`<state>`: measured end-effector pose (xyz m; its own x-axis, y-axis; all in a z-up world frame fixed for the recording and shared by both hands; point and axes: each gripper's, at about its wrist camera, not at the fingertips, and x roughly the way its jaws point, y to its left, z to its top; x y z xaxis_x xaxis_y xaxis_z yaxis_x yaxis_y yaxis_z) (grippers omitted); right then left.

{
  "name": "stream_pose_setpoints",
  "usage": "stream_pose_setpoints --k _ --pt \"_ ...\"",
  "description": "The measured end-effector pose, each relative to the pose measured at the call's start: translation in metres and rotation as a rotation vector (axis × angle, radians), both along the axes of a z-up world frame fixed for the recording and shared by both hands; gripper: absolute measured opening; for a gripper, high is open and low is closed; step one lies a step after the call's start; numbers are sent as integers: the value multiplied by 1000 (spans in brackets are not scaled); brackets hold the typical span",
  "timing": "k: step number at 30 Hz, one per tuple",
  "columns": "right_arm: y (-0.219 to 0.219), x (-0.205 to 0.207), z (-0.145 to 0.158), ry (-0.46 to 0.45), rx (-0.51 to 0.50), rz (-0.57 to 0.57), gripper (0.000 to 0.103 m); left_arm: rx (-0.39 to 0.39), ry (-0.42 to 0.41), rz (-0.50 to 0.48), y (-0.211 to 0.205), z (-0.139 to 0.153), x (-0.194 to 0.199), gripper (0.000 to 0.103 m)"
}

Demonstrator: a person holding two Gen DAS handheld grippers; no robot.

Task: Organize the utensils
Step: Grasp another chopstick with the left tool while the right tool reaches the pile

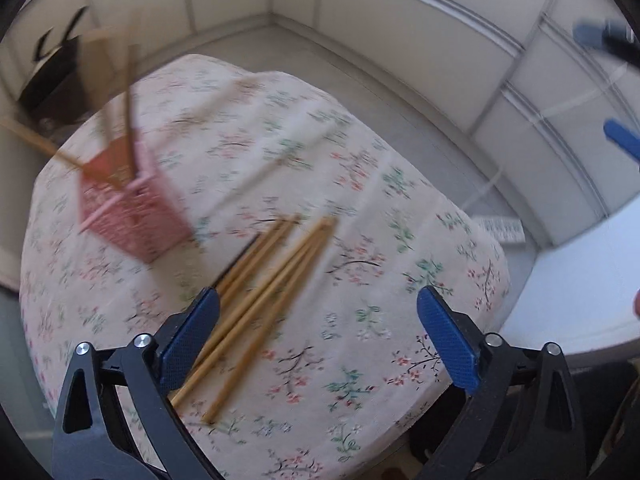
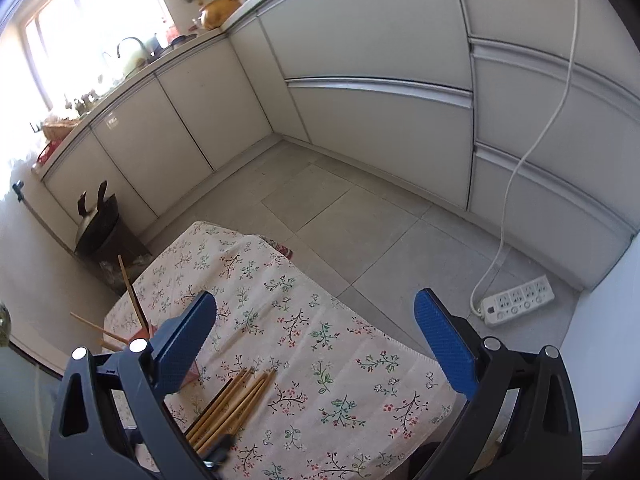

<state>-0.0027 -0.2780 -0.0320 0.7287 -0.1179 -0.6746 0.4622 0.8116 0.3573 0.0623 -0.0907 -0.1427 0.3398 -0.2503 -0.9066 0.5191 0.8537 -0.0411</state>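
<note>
1. The job is partly done. A pink basket (image 1: 128,204) stands on the left part of the tabletop (image 1: 304,344), and about 3 chopsticks already lean out of its top at loose angles.
2. What is left is a bunch of loose chopsticks (image 1: 260,296) lying flat on the flowered cloth, just beside the basket on its near side. I count roughly 5 or 6 bamboo ones, with a darker stick along the left edge of the bunch.
3. The left gripper (image 1: 320,344) hangs over the near end of that bunch, jaws spread wide with nothing between the pads. Its left pad sits above the sticks, but I cannot say it touches them.
4. The right gripper (image 2: 316,340) is also wide open and empty, held further back, looking across the tabletop toward the floor and cupboards. The loose sticks (image 2: 232,404) lie low and left in its view, outside the gap of its jaws.
5. My guess is that the next pickup falls to the left one, since it is the one lined up over the pile.
6. Hard to make out: the left wrist view is smeared, so the basket and the sticks in it are blurry and the count is unsure. In the right wrist view the basket (image 2: 188,372) is mostly hidden behind the left jaw, with only a corner showing.
7. The near ends of the loose sticks are covered by gripper parts in both views, and how full the basket is inside cannot be seen.
</note>
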Motion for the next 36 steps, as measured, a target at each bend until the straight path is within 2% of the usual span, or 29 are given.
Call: stream_pose_setpoints --k 1,2,5,7,10,12,17,26,31,36 --pt "-6 -1 -2 2 20 -11 97 28 1 -30 -10 -6 2 84" --pt "-10 -2 -4 3 34 -19 96 56 3 -54 -18 -12 5 75" --pt "-25 -4 -9 7 93 -44 96 119 50 -88 -40 -31 27 65" --pt "-31 -4 -14 15 124 -53 96 116 81 -74 -43 -37 41 58" --pt "-39 -1 -23 44 159 -46 96 123 139 -64 -47 -49 60 40" --pt "-41 2 -28 62 167 -38 96 145 147 -54 -49 -57 70 25" --pt "-45 3 -30 75 136 -32 96 153 168 -33 -50 -70 86 12" --pt "-44 9 -36 105 159 0 96 196 175 7 -40 -79 97 12" --pt "-35 16 -43 142 168 17 96 176 179 14 -26 -78 93 12" --pt "-21 27 -62 213 205 45 96 152 136 6 -19 -75 78 11"
